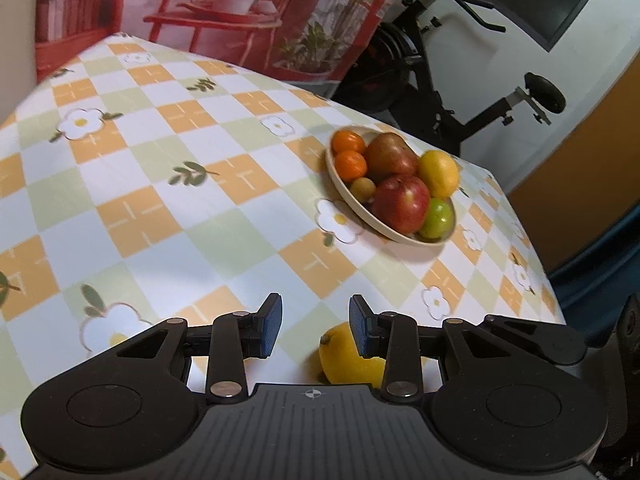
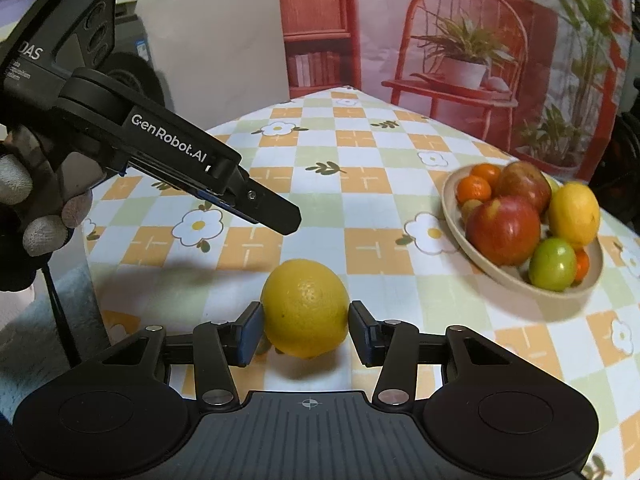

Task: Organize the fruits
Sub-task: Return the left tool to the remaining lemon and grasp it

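Fruit on the checked tablecloth [image 1: 168, 208] — one loose lemon [image 2: 306, 308], the rest in one beige bowl [image 2: 454, 216].

Bowl contents: two red apples, one lemon, one green fruit, three small oranges, one small yellowish fruit.

Right gripper [image 2: 306, 326] — pads touching both sides of the loose lemon on the cloth.

Left gripper [image 1: 316, 322] — parted, nothing held, just beside that lemon.

The right gripper [image 2: 306, 326] points steeply down, its two blue-padded fingers [image 2: 251, 330] standing a little apart. The left gripper [image 1: 315, 326] tilts down too, jaws narrowly parted and empty, held by a gloved hand [image 2: 28, 216] at its grip.
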Motion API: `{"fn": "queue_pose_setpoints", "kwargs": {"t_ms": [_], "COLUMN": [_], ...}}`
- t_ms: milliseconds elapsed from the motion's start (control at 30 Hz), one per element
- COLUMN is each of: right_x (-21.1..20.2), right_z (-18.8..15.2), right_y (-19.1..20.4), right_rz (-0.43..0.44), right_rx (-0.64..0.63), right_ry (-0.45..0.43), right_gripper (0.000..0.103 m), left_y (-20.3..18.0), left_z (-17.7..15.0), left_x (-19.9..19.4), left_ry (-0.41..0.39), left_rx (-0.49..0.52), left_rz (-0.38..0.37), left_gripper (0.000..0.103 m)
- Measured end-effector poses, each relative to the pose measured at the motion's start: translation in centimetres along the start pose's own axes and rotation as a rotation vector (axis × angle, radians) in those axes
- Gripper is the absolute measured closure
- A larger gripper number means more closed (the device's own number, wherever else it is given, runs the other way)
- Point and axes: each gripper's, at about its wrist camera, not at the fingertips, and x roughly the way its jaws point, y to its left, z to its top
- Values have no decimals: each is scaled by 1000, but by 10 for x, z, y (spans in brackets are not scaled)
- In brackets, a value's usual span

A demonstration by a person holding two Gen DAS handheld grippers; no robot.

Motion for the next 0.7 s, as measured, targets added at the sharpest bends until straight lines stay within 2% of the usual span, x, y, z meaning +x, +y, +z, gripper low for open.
{"fn": "queue_pose_setpoints", "kwargs": {"t_ms": [200,400,700], "right_x": [-9,-14,-16], "right_z": [-18,-28,-36], "right_y": [-9,-10,-12], "right_rz": [17,21,27], "right_rx": [73,98,131], "right_ry": [-17,-21,-25], "right_gripper": [61,61,60], "left_y": [-10,-26,-42], "left_z": [-5,-11,-21], "left_x": [8,11,15], "left_ry": [32,51,53], "left_rx": [10,63,122], "left_rz": [-58,-94,-87], "left_gripper": [64,65,65]}}
